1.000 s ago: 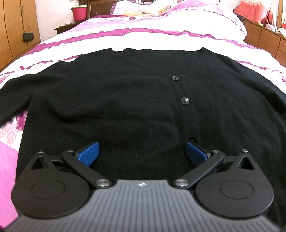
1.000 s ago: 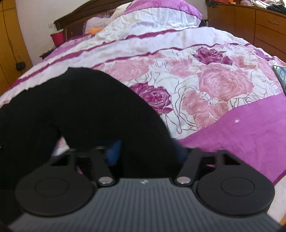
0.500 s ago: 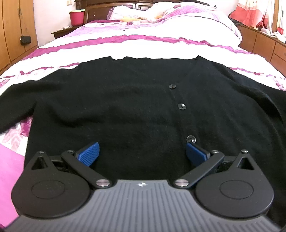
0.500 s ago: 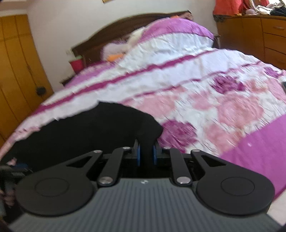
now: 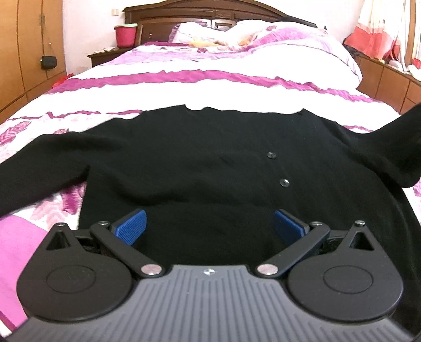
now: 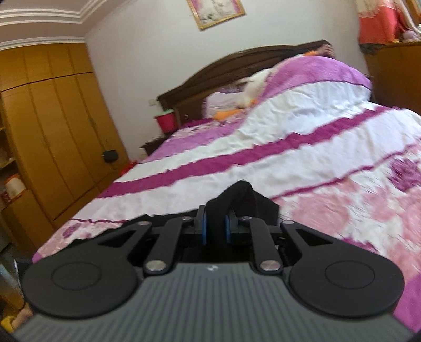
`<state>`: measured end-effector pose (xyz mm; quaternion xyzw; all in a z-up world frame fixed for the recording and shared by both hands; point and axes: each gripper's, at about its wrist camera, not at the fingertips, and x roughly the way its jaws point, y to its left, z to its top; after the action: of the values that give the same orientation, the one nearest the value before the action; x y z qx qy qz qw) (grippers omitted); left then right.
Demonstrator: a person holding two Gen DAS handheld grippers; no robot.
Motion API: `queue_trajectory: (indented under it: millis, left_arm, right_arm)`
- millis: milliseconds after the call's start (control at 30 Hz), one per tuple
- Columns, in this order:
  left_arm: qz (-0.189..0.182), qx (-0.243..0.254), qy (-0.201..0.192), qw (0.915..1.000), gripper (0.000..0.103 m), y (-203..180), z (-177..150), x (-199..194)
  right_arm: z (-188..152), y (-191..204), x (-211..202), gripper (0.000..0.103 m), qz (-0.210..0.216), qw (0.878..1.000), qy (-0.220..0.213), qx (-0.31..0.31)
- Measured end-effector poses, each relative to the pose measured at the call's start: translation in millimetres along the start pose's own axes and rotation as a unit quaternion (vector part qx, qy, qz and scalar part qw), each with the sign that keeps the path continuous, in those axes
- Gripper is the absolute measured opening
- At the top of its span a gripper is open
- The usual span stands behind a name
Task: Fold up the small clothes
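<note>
The bed (image 5: 210, 86) filled most of my view, its crumpled cotton cover striped white and magenta at the far end and printed with pink roses nearer me. A dark carved wooden headboard (image 5: 210, 13) stood at the far end, with a red bucket (image 5: 126, 35) on a nightstand to its left and tall honey-coloured wardrobe doors (image 6: 52, 131) along the left wall.

The black cardigan (image 5: 197, 171) lay spread flat on the cover, front up, soft and matte with a fine knit, its neckline at the far edge. Two small shiny round buttons (image 5: 271, 155) ran down right of its middle. Its left sleeve stretched out flat to the left; its right sleeve (image 5: 389, 147) rose off the bed toward the right edge.

My left gripper (image 5: 209, 223) hovered just above the near hem of the cardigan, its ribbed blue pads (image 5: 131, 223) spread wide with nothing between them.

My right gripper (image 6: 215, 226) was lifted above the bed and clamped on the sleeve's cuff (image 6: 242, 197), a bunched black fold that poked out beyond the fingertips.
</note>
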<state>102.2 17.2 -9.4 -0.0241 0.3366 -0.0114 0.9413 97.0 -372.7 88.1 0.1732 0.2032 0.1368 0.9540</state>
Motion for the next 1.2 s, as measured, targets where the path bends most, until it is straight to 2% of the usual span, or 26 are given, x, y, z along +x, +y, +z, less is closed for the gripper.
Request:
queue_trajectory:
  millis: [233, 500, 700, 867, 1033, 1100, 1200]
  left_arm:
    - [0.014, -0.006, -0.01, 0.9998, 0.103, 19, 7, -6]
    - [0.026, -0.02, -0.013, 0.9994, 0.103, 43, 11, -6]
    - [0.029, -0.027, -0.007, 0.9992, 0.103, 56, 7, -2]
    - [0.028, -0.034, -0.001, 0.999, 0.103, 63, 3, 4]
    - [0.02, -0.041, 0.001, 0.999, 0.103, 64, 4, 6]
    - [0.012, -0.043, 0.0, 0.999, 0.103, 62, 5, 3]
    - [-0.004, -0.042, -0.004, 0.9991, 0.103, 53, 8, -2]
  right_arm:
    - [7, 49, 43, 0.016, 0.041, 0.999, 0.025, -0.018]
    - [-17, 98, 118, 0.016, 0.077, 0.991, 0.106, -0.032]
    - [-50, 113, 171, 0.016, 0.07, 0.983, 0.167, -0.023]
    - [-69, 112, 200, 0.019, 0.062, 0.979, 0.194, -0.002]
    - [-71, 111, 200, 0.03, 0.05, 0.982, 0.183, 0.019]
    - [-66, 112, 188, 0.043, 0.051, 0.984, 0.169, 0.01]
    - [-57, 112, 171, 0.049, 0.057, 0.987, 0.147, -0.008]
